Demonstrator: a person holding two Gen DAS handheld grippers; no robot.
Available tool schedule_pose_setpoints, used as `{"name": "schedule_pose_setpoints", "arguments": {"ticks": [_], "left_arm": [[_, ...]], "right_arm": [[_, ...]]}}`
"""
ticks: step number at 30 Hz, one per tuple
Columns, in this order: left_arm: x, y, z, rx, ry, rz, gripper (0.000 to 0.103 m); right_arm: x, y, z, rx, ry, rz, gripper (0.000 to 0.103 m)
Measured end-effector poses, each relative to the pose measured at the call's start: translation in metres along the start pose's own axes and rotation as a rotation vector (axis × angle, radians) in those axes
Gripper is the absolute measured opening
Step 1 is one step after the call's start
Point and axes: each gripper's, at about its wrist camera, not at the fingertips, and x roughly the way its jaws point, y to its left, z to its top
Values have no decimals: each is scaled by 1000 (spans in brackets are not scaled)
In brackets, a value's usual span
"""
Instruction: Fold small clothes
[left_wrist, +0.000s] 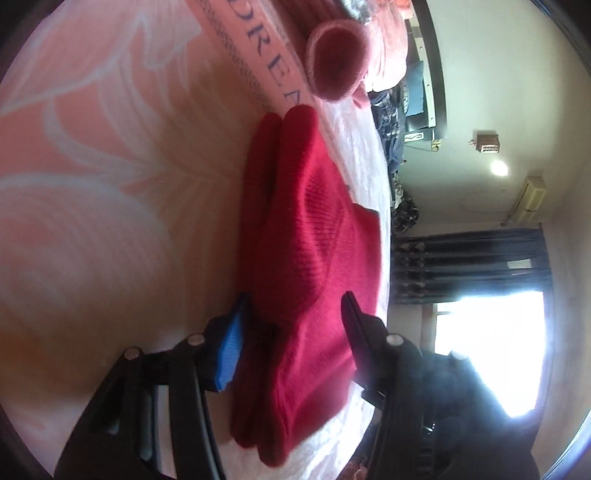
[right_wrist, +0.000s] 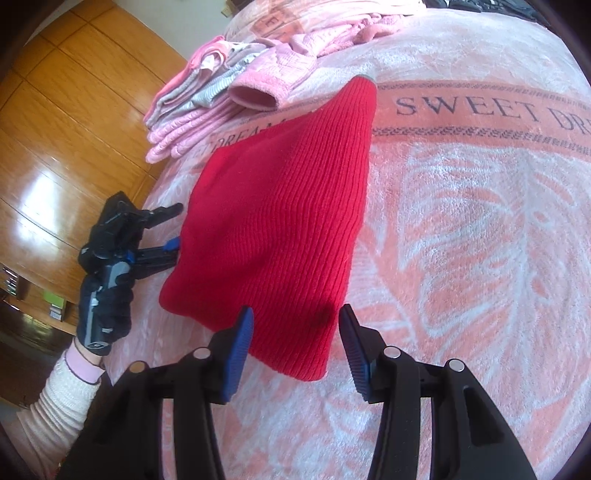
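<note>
A red ribbed knit garment lies flat on the pink patterned blanket, narrowing toward its far end. In the right wrist view my right gripper stands open, its blue-padded fingers straddling the garment's near edge. My left gripper, held by a black-gloved hand, is open at the garment's left edge. In the left wrist view the red garment fills the gap between the fingers of the left gripper, which are spread apart and not closed on the cloth.
A stack of folded pink and grey clothes sits at the far left of the bed, with a pink cuff facing me. A wooden wardrobe stands beyond the bed's left edge. A bright window and dark curtain are behind.
</note>
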Motion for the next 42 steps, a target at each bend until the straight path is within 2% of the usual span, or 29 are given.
{"name": "schedule_pose_setpoints", "arguments": {"ticks": [2,6,7,10,12,13,17,20,24,27,29,31,33,34,35,36,39,42], "left_arm": [[9,1,5,16,14,17,40],[18,-3,15,52,47,16,40],[22,-5,18,64,58,24,40],[31,-24,22,141,84,52,52],[31,-32,19,208,87,105,50],[28,-32,18,221,83,121,48],[4,-27,12,259,49,157,49],[8,-14,15,256,78,139,49],[32,-19,29,250,102,90,49],[57,-33,37,275,140,83,54],[72,-42,41,283,163,67,63],[81,-49,42,284,181,49,63],[86,-52,40,301,186,53,60],[86,-52,39,306,186,55,54],[86,-49,37,303,187,52,43],[86,-46,37,290,188,47,39],[81,-39,29,263,165,17,34],[77,-42,20,222,149,-23,31]], "right_arm": [[1,-7,4,14,-3,17,49],[7,-20,14,51,1,71,50],[11,-22,17,57,3,77,50],[20,-29,26,93,6,114,52],[21,-31,27,96,5,120,52],[20,-32,27,90,6,118,52],[18,-36,26,69,13,105,53],[18,-41,24,77,13,109,53],[20,-44,27,95,8,125,53],[23,-43,32,96,5,137,53],[27,-42,39,108,7,150,57],[32,-45,46,128,11,165,58],[41,-50,53,153,31,192,62],[46,-51,55,162,42,202,62],[50,-52,57,168,46,215,62],[53,-53,58,177,46,230,60],[56,-54,60,203,48,274,37],[43,-51,59,217,37,312,22]]}}
